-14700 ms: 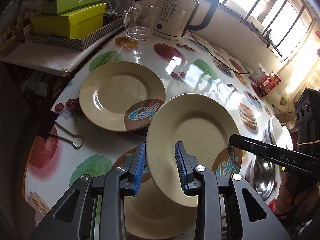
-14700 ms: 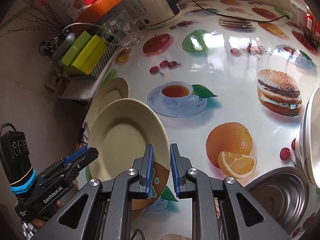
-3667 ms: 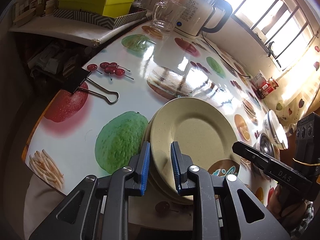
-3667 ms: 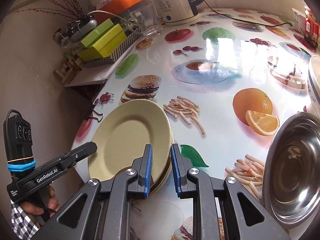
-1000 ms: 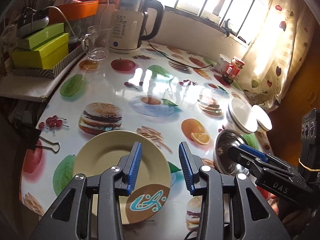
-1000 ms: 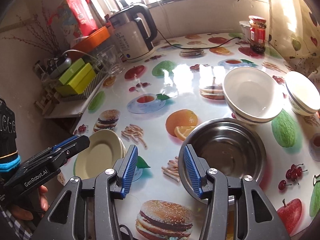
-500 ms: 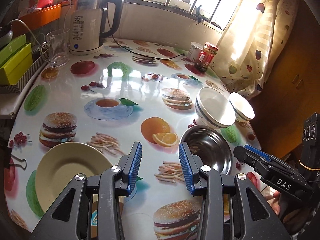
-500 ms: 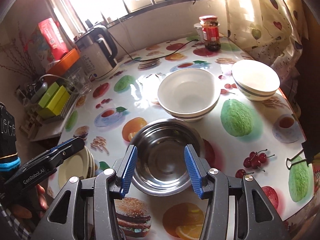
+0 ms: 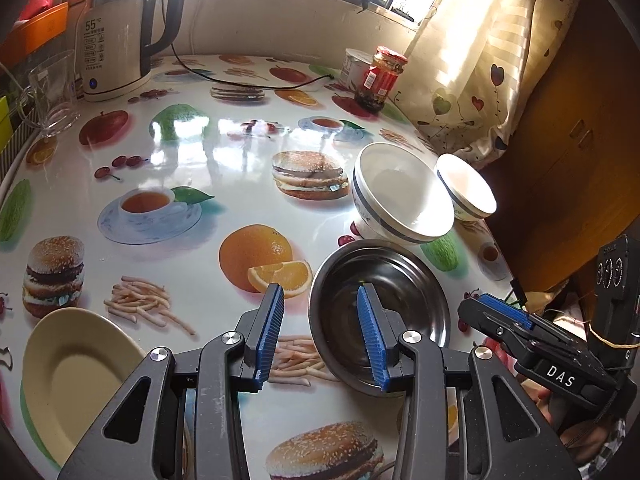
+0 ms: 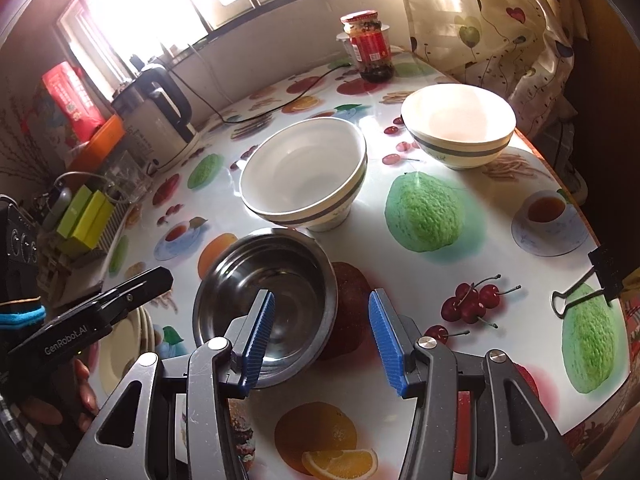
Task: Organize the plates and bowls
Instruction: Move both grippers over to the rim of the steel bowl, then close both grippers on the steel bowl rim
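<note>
A stack of beige plates [image 9: 76,372] lies at the table's near left edge; it also shows in the right wrist view [image 10: 124,344]. A steel bowl [image 9: 396,292] [image 10: 272,284] sits near the front. Behind it stand a large white bowl with a grey band [image 9: 400,196] [image 10: 304,172] and a smaller one [image 9: 466,188] [image 10: 458,124]. My left gripper [image 9: 320,336] is open and empty, with its right finger over the steel bowl's near left rim. My right gripper [image 10: 320,340] is open and empty over the steel bowl's near right rim.
A kettle [image 9: 120,36] with its cord, a glass mug [image 9: 52,92] and green boxes [image 10: 86,216] stand at the far left. A red-lidded jar [image 9: 380,80] stands at the back. A binder clip [image 10: 592,280] lies at the right edge. The table's right edge meets a wooden cabinet [image 9: 568,152].
Both grippers let go of the plate stack and swung right. They have now closed in on the steel bowl, with their jaws open.
</note>
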The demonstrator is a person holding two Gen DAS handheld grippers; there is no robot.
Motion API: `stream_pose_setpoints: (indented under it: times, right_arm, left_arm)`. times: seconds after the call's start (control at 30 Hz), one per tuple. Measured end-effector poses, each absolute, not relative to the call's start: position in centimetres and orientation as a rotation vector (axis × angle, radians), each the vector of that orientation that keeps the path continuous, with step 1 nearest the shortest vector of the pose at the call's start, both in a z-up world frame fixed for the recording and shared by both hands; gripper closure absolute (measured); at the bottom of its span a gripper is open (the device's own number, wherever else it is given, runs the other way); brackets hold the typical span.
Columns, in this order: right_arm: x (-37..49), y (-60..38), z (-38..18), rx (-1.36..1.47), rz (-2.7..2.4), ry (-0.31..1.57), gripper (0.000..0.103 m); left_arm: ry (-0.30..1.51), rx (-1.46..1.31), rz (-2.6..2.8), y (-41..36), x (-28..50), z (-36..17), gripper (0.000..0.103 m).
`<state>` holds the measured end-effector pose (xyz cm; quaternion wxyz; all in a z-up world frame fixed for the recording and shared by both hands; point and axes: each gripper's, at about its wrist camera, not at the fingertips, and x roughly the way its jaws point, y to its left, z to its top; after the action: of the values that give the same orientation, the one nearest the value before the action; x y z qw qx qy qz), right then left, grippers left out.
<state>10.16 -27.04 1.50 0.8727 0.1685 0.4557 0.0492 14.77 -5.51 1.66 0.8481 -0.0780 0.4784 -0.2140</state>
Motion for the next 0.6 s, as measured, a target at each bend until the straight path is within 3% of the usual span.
stream_pose_setpoints:
  times: [0.3, 0.37, 0.5, 0.6]
  right_arm:
    - [11.8, -27.3, -0.7, 0.376, 0.147, 0.996, 0.054]
    - [11.9, -27.4, -0.9, 0.381, 0.161, 1.000, 0.058]
    - [12.1, -27.6, -1.4, 0.401, 0.197, 1.015, 0.075]
    - [12.0, -27.7, -1.7, 0.401, 0.206, 1.021, 0.081]
  left_arm:
    - [1.064, -0.152, -0.462, -7.0, 15.6, 0.2, 0.063]
    - [1.070, -0.146, -0.474, -7.4, 15.7, 0.1, 0.063]
    - [1.085, -0.131, -0.501, -8.6, 15.6, -0.1, 0.063]
    - [1.094, -0.119, -0.522, -9.4, 15.3, 0.0, 0.063]
